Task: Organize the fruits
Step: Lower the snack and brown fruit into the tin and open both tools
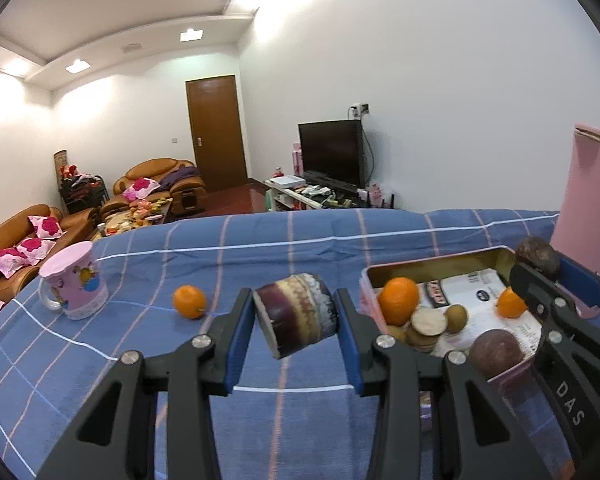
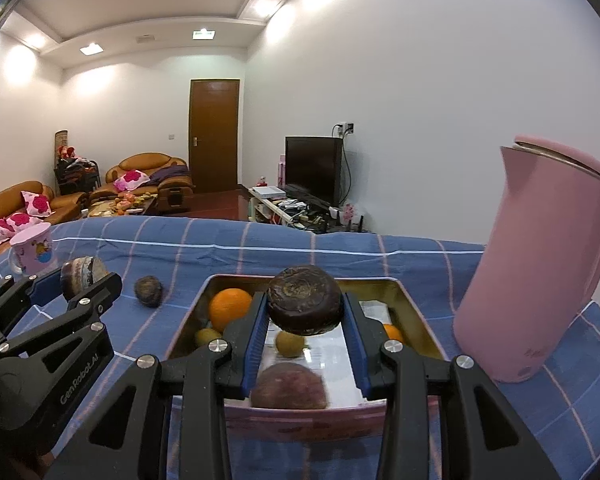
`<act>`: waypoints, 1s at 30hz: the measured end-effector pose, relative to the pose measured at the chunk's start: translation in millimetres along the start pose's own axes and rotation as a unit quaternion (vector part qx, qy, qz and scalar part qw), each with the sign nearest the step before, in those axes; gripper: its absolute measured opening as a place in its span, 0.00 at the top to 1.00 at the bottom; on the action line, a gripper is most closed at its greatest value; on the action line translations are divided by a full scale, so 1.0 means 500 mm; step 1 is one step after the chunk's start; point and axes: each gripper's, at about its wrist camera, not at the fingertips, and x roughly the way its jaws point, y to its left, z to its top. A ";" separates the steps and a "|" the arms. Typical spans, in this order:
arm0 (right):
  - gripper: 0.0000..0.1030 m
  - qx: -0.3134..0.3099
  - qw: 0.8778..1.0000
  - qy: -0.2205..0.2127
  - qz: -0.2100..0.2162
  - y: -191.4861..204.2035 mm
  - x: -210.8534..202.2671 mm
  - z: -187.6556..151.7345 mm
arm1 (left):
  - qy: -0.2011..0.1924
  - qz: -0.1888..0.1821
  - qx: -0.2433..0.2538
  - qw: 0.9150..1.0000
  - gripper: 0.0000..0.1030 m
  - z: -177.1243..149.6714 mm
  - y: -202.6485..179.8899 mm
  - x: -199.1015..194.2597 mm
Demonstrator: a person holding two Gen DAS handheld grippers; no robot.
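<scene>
Gripping a purple-skinned sugarcane chunk [image 1: 296, 314] between its blue pads, the left gripper [image 1: 296, 320] holds the piece tilted above the blue checked cloth [image 1: 260, 248], left of the pink-walled tin tray [image 1: 370, 296]. The right gripper [image 2: 305, 314] is closed on a dark brown, round water chestnut [image 2: 305, 300], which hangs over the far half of that tray. Inside the tray, on printed paper, lie a large orange [image 2: 229, 308] at the far left, a small orange [image 2: 393, 332] at the right side, a yellowish-brown small fruit [image 2: 289, 343] under the held chestnut, another like it [image 2: 207, 337] near the left wall, and a blurred purple-brown passion fruit [image 2: 289, 386] at the near edge. The left wrist view also shows pale cut cane discs [image 1: 428, 322] stacked in the tray's near left corner. Outside the tray, a loose orange [image 1: 189, 301] sits on the cloth to the left, between the tray and a pink cartoon mug [image 1: 74, 280] that stands farther left. A dark wrinkled passion fruit [image 2: 149, 291] rests on the cloth just left of the tray's far corner. A tall pink kettle [image 2: 540, 264] stands on the cloth close to the tray's right side. Beyond the cloth's far edge are brown sofas [image 1: 156, 184], a wooden door [image 1: 216, 132] and a black television [image 1: 331, 152].
</scene>
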 end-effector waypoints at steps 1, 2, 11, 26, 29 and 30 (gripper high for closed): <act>0.62 0.001 1.000 0.001 -0.002 -0.006 0.001 0.000 | -0.001 -0.003 0.000 1.000 0.59 0.001 -0.007 0.000; 0.62 0.002 1.000 0.001 -0.004 -0.008 0.000 -0.001 | -0.002 -0.007 0.000 1.000 0.59 0.002 -0.012 0.001; 0.62 0.021 0.999 0.016 -0.041 -0.075 0.029 0.008 | 0.007 -0.044 -0.009 0.999 0.59 0.017 -0.076 0.027; 0.62 0.027 0.997 0.022 -0.070 -0.121 0.075 0.027 | 0.055 -0.099 -0.021 0.993 0.59 0.051 -0.156 0.107; 0.62 0.033 0.997 0.031 -0.061 -0.128 0.089 0.029 | 0.072 -0.107 -0.028 0.991 0.59 0.053 -0.158 0.129; 0.62 0.035 0.997 0.035 -0.056 -0.130 0.092 0.028 | 0.078 -0.107 -0.031 0.991 0.59 0.054 -0.158 0.136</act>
